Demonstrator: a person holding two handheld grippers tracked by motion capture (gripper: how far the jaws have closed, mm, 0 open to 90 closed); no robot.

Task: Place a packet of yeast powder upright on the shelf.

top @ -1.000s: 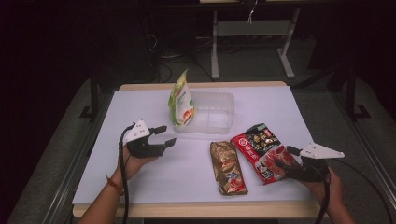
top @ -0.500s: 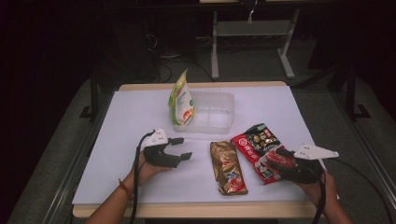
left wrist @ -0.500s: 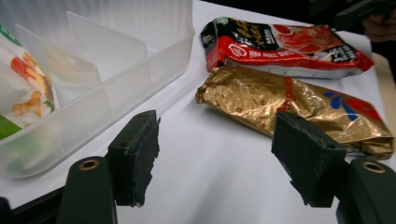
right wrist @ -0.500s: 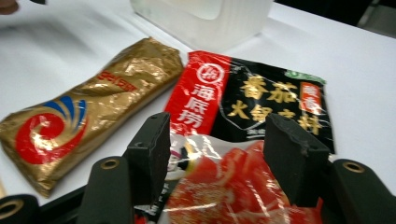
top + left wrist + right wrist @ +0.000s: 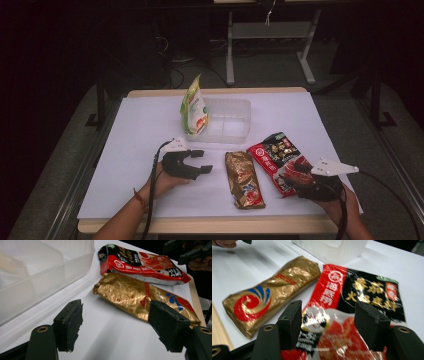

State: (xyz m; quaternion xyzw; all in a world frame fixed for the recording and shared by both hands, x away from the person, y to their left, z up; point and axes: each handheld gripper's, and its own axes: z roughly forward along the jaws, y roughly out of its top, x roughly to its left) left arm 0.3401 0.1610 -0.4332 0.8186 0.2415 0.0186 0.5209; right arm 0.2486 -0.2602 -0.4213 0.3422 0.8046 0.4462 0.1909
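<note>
Surface: white table (image 5: 150, 130) with wooden edge; dark room, metal stand (image 5: 270, 37) behind.
Writing: red-black packet (image 5: 362, 302) has Chinese characters; gold packet (image 5: 140, 296) beside it — its text is unreadable.
Tools: left gripper (image 5: 200, 162) spread wide, empty; right gripper (image 5: 296, 171) wide over red-black packet.
Unclear: green pouch (image 5: 194, 107) leaning on clear box (image 5: 227, 120) — print too small.

I see my left gripper (image 5: 200, 161) open just left of the gold packet (image 5: 243, 178) near the table's (image 5: 140, 130) front edge. My right gripper (image 5: 300, 167) sits over the red packet's (image 5: 272, 155) near end. A green bag (image 5: 194, 107) leans against the clear tub (image 5: 227, 120).
</note>
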